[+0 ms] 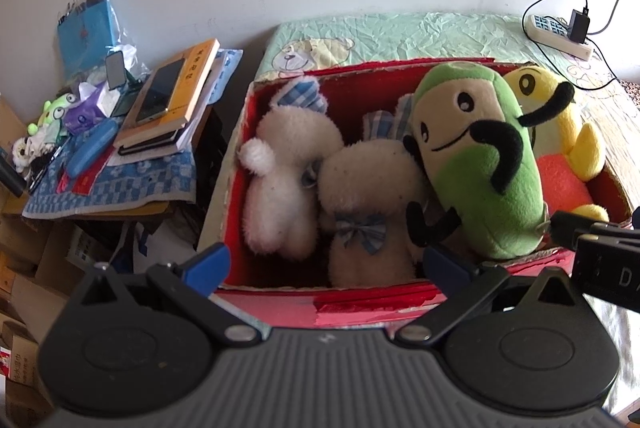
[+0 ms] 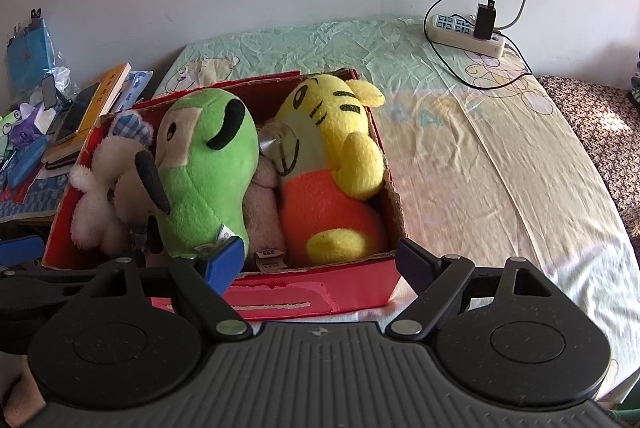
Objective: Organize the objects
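Note:
A red cardboard box [image 1: 360, 308] [image 2: 320, 296] sits on the bed and holds several plush toys. A green plush [image 1: 480, 163] [image 2: 200, 171] lies across the middle. Two white fluffy plushes [image 1: 280, 187] [image 2: 100, 187] with blue checked ears lie at the left. A yellow and orange tiger plush [image 1: 568, 155] [image 2: 332, 167] lies at the right. My left gripper [image 1: 324, 264] is open and empty at the box's near wall. My right gripper [image 2: 320, 260] is open and empty at the near wall, its left fingertip [image 2: 222, 262] close to the green plush's tag.
A cluttered side table [image 1: 100, 187] left of the bed carries books [image 1: 176, 95], phones, a blue case and small toys. A power strip [image 2: 464, 35] with charger and cables lies on the bed's far right. The bed sheet [image 2: 500, 167] stretches right of the box. Cardboard boxes stand on the floor at the left.

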`<state>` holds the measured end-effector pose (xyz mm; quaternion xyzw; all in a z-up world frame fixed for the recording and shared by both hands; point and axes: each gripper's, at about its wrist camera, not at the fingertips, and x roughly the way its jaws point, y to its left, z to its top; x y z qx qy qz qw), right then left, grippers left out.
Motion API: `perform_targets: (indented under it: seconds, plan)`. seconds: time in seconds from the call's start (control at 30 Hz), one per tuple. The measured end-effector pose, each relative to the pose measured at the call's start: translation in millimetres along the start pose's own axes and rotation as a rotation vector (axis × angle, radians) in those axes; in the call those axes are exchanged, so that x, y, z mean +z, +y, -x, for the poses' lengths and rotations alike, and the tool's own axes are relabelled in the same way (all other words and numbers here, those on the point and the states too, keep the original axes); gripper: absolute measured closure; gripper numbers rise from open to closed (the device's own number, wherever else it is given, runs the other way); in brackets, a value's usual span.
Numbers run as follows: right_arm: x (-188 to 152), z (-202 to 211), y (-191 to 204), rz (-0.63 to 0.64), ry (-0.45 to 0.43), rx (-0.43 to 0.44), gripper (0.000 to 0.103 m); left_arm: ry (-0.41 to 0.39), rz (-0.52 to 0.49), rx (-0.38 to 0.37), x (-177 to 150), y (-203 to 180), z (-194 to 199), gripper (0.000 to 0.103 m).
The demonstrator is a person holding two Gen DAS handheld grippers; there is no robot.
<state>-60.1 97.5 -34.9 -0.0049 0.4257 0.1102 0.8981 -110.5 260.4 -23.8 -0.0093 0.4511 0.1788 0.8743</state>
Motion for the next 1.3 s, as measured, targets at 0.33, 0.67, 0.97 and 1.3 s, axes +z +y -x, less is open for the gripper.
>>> perform_targets:
  seconds: [0.33, 0.67, 0.97, 1.3]
  plan:
    - [4, 4, 6, 0.026, -0.025, -0.002, 0.018, 0.006, 0.007, -0.014, 0, 3, 0, 0.001]
    - [1, 5, 2, 0.016, -0.027, -0.018, 0.018, -0.014, -0.004, -0.008, -2, -3, 3, 0.001]
    - [-2, 14, -8, -0.036, -0.07, -0.034, 0.018, -0.05, -0.004, -0.007, -1, -4, 8, 0.001]
    - [-5, 21, -18, -0.074, -0.09, -0.062, 0.018, -0.052, -0.001, -0.003, 4, -4, 12, 0.001]
